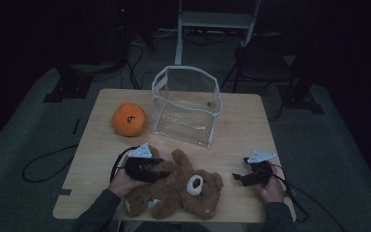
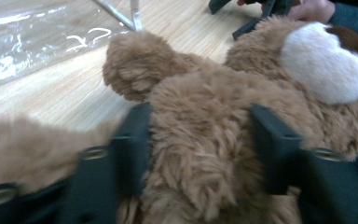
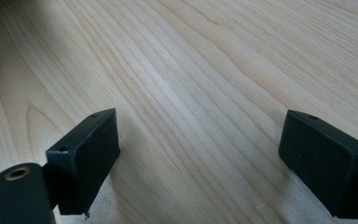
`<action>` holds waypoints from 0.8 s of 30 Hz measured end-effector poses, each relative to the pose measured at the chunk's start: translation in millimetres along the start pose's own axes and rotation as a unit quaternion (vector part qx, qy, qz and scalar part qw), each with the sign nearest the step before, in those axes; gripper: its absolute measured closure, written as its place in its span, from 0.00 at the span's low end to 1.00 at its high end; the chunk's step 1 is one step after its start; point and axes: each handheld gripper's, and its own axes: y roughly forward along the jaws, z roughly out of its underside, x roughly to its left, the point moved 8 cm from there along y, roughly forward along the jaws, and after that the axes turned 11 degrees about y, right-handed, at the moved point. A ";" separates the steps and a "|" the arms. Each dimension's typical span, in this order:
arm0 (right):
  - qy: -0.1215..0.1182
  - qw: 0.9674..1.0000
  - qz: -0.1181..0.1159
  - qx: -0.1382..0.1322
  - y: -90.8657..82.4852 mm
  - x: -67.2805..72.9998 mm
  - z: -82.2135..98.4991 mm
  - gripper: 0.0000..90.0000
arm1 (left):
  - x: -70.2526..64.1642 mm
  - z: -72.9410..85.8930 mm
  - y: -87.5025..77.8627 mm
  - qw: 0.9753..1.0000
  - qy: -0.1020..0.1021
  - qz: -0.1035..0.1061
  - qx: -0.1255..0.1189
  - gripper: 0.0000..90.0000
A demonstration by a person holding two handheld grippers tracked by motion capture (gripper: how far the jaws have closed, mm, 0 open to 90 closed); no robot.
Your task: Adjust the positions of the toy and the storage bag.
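Black jaws of the left gripper [image 2: 200, 144] clamp the teddy bear [image 2: 205, 154] at lower centre. Right gripper [image 3: 200, 158] gapes empty over the table [image 3: 191, 70]. Bagging into the clear bag [image 1: 186, 104] likely remains.

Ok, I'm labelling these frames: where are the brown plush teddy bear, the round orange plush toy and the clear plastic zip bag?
brown plush teddy bear [image 1: 181, 186], high view, belly.
round orange plush toy [image 1: 129, 118], high view, front face.
clear plastic zip bag [image 1: 186, 113], high view, front wall.

The high view looks forward and down on the whole table [image 1: 101, 145]. The left gripper view sits close against the teddy bear [image 2: 205, 140], which the high view shares. The right gripper view faces bare tabletop, very near.
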 end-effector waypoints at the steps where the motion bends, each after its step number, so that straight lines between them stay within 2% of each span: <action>1: 0.000 1.000 0.000 0.000 0.0 0.0 0.0 0.13 | -0.7 -0.7 -0.3 1.000 0.005 -0.002 0.000 0.61; 6: 0.000 1.000 0.000 0.000 0.0 0.0 0.0 0.13 | -3.4 -4.2 -3.1 1.000 0.027 -0.003 -0.001 0.84; 9: -0.001 1.000 0.000 0.000 0.0 -0.1 -0.1 0.13 | -2.7 -6.0 -4.8 0.999 0.030 -0.012 -0.009 0.93; 10: 0.000 1.000 0.000 0.000 0.0 -0.1 -0.1 0.13 | -1.7 -6.2 -5.5 1.000 0.026 -0.011 -0.011 0.95; 13: 0.000 1.000 0.000 0.000 0.0 0.0 0.0 0.13 | 1.1 -5.5 -7.8 0.999 0.030 -0.024 -0.009 0.96; 17: 0.000 1.000 0.000 0.000 -0.1 0.0 0.0 0.13 | 5.0 -3.3 -14.9 0.999 0.028 -0.032 -0.009 0.97; 24: 0.000 1.000 0.000 0.000 0.0 0.1 -0.1 0.13 | 10.4 5.8 -31.0 0.999 0.019 -0.022 -0.022 0.97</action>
